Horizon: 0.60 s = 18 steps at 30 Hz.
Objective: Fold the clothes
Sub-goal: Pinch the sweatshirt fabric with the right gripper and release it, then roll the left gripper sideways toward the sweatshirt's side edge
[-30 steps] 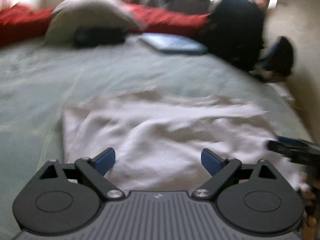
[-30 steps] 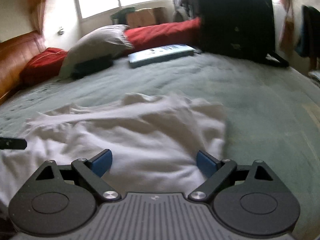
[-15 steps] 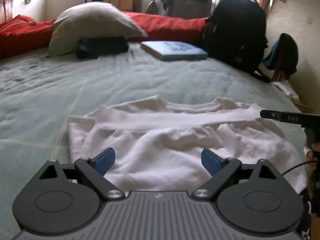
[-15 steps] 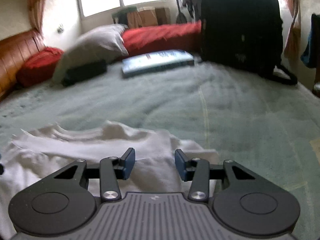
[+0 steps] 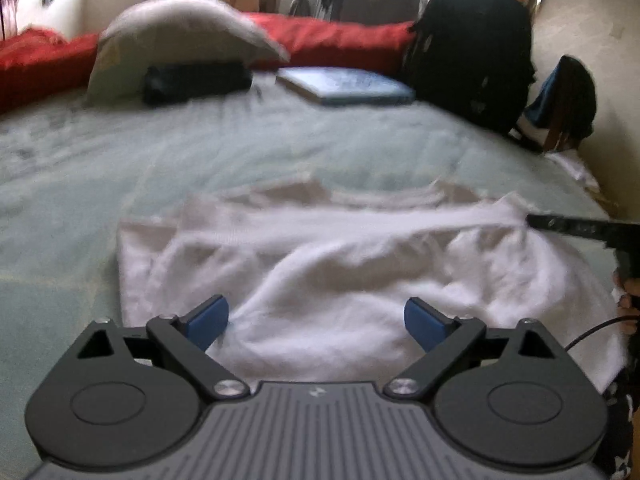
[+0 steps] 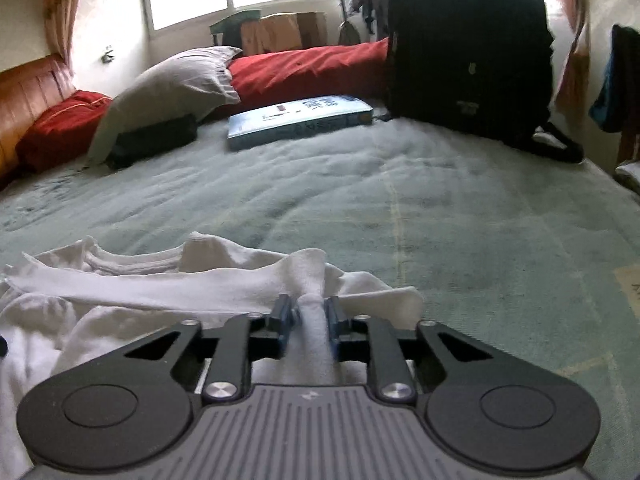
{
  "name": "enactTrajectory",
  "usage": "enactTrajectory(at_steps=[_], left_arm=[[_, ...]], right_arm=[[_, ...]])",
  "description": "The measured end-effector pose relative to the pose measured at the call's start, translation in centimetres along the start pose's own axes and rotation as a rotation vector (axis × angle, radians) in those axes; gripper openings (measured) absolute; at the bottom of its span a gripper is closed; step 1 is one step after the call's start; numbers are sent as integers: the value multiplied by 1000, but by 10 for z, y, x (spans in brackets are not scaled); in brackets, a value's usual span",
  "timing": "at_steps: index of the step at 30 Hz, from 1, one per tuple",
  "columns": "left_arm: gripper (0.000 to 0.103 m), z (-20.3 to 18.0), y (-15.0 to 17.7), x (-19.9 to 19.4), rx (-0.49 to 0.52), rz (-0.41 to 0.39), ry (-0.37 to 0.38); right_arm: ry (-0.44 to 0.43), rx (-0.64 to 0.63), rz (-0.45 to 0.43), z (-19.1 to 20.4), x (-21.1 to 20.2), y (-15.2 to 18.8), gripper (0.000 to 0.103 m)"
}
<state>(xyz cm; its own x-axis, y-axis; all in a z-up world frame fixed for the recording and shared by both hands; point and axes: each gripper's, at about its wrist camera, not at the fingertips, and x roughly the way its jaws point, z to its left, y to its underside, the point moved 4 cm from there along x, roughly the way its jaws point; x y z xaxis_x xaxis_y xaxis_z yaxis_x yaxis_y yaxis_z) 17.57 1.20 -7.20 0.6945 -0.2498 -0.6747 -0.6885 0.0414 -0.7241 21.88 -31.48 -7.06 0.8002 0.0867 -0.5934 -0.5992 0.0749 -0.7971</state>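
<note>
A white garment (image 5: 320,264) lies rumpled on the green bedspread (image 5: 240,148), its ribbed neckline toward the far side. My left gripper (image 5: 316,318) hovers over its near edge, open, with cloth below the blue pads but none pinched. In the right wrist view the same white garment (image 6: 160,292) spreads to the left, and my right gripper (image 6: 312,314) is closing on a raised fold of its right edge; the pads press the cloth between them. The right gripper's fingers (image 5: 576,226) show at the right edge of the left wrist view.
At the bed's far end sit a grey pillow (image 6: 176,80), a black pouch (image 6: 152,142), a blue book (image 6: 300,120), red bedding (image 6: 312,68) and a black backpack (image 6: 468,48). A wooden headboard (image 6: 28,96) stands at the far left. Green bedspread (image 6: 480,240) lies right of the garment.
My right gripper moved to the garment's right edge and its jaws closed from wide open onto a fold of cloth. The left gripper stayed open over the near edge.
</note>
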Motion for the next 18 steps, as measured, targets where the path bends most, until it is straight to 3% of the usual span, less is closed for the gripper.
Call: enactTrajectory(at_steps=[2,7,9,12,16,18], left_arm=[[95,-5,-2,-9,12,-4,1],[95,-17,-6,-26,33,-43,-5],[95,-19,0,-20,33,-11,-17],[95,-20,11,-12,42,34,-39],[95,-22,14,-30,66,18,-54],[96,-17,12,-36,52,-7,-39]], right_arm=[[20,3,-19,3,-13,-1,33],[-45,-37,-72,29,-50,8,64],[-79,-52,-88,40,-64,13,66],[-81,-49,-21,47,-51,31,66],[19,-82,19,50,-46,44,72],[-9,-71,2,55,-54,40,73]])
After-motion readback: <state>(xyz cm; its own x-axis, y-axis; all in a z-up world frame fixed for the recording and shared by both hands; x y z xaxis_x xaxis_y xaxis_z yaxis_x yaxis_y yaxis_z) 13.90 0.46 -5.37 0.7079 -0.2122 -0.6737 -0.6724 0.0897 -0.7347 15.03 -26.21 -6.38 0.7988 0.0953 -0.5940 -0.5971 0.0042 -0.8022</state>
